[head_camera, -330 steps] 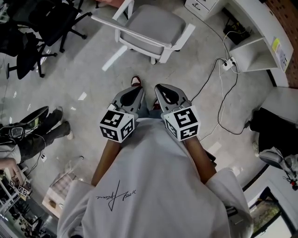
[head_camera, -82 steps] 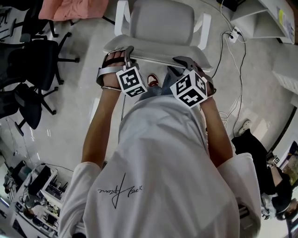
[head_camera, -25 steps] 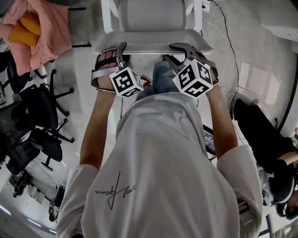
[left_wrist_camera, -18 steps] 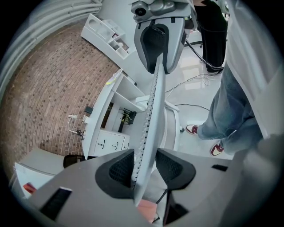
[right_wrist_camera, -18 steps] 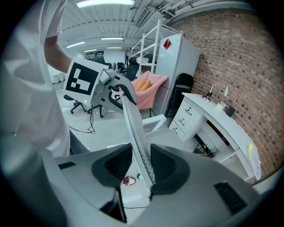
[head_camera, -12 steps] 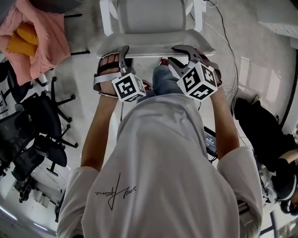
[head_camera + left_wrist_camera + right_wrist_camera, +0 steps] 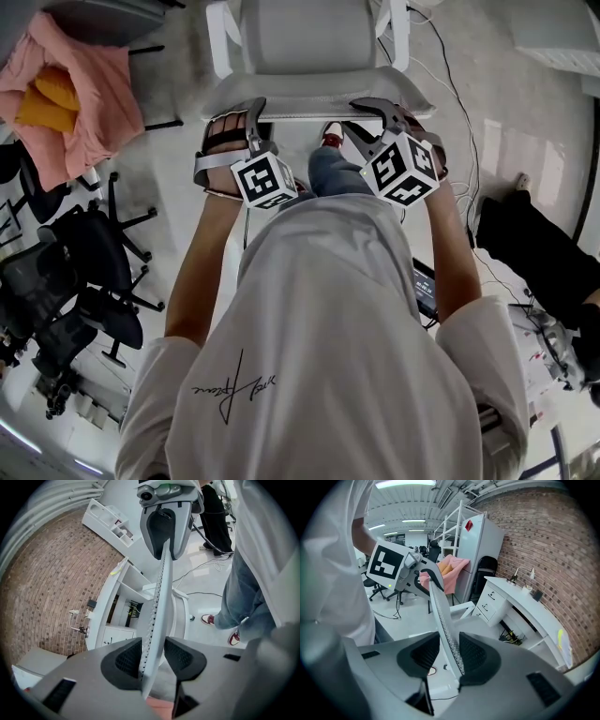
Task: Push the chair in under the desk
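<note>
The left gripper [image 7: 153,656] is closed on the top edge of the backrest [image 7: 319,97], the mesh rim standing between its two pads. The right gripper [image 7: 449,656] grips the same rim further along, jaws fairly wide but pressed on it. From the head view, both sit on the near edge of the chair [image 7: 305,37], one towards each end, with the person standing directly behind it and a shoe [image 7: 330,136] just under the backrest.

The chair stands on open floor, seat facing away from the person. The white surface [image 7: 525,603] runs along the brick wall [image 7: 543,550], beyond the chair and to its right in the right gripper view, with clear floor between them. The chair is not under it yet.

The step in hand looks like the rolling approach: chair gripped, pushed and steered towards the surface. Next, the push likely needs both grips kept firm while the chair is turned to face the knee gap squarely, then rolled straight in. The armrests [image 7: 401,33] may need to clear the underside. A cable [image 7: 459,103] lies on the floor to the right and could snag a caster.
</note>
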